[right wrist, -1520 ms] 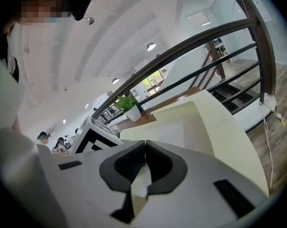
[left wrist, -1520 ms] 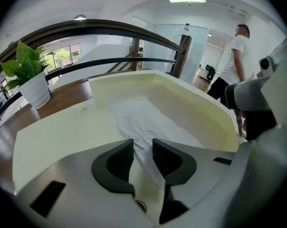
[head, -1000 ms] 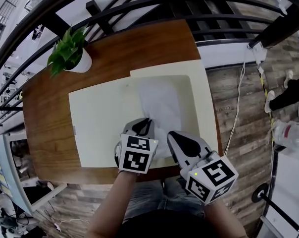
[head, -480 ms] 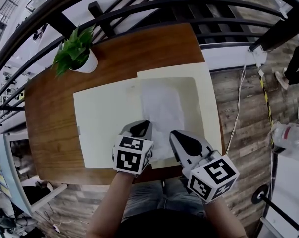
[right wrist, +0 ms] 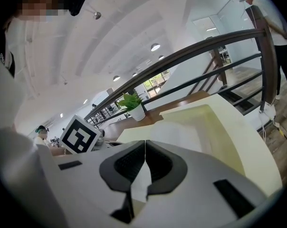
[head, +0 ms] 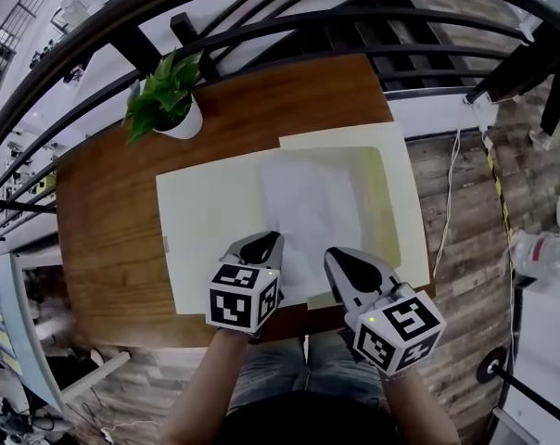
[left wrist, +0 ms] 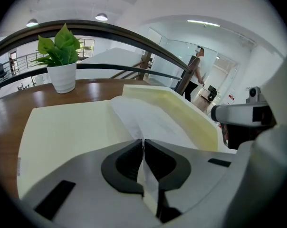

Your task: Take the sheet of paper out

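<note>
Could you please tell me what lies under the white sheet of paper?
The open cream folder on the table lies under the sheet. Whether anything else lies beneath it cannot be seen. The left gripper and right gripper pinch its near edge.

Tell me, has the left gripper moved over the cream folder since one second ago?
Yes. In the head view the left gripper, shut on the sheet of paper, has shifted left, nearer the cream folder's left edge.

The sheet of paper lies on the folder on the table; the plant stands behind, leftward.
</note>
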